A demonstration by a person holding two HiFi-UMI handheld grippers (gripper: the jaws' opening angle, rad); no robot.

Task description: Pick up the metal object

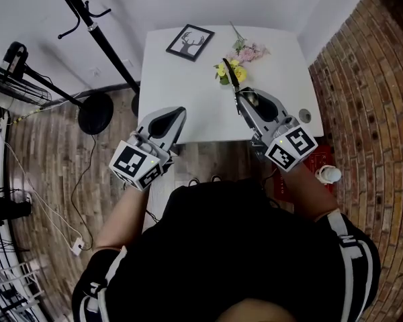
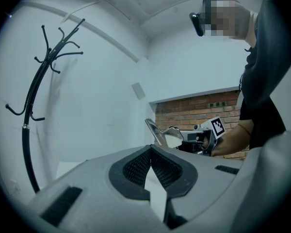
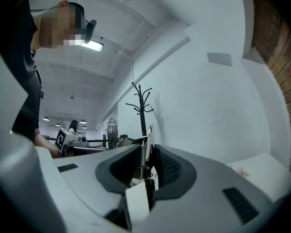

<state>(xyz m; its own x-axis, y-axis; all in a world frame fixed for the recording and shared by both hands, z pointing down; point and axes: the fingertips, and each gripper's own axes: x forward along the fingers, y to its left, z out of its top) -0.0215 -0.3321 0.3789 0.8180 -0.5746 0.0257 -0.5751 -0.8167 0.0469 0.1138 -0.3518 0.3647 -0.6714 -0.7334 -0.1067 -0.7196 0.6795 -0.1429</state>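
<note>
The metal object (image 1: 229,78) is a thin shiny tool with a spring. It sticks out forward from my right gripper (image 1: 240,100), which is shut on it above the white table (image 1: 188,96). In the right gripper view the metal object (image 3: 147,147) stands upright between the pads. The left gripper view shows its shiny blade (image 2: 166,137) held up in the air by the right gripper (image 2: 203,139). My left gripper (image 1: 176,115) hovers at the table's near edge, its jaws together with nothing between them.
A framed deer picture (image 1: 189,42), a bunch of flowers (image 1: 242,58) and a small round thing (image 1: 305,116) lie on the table. A black coat rack (image 1: 87,22) and a fan (image 1: 13,72) stand to the left. A brick wall (image 1: 369,79) runs along the right.
</note>
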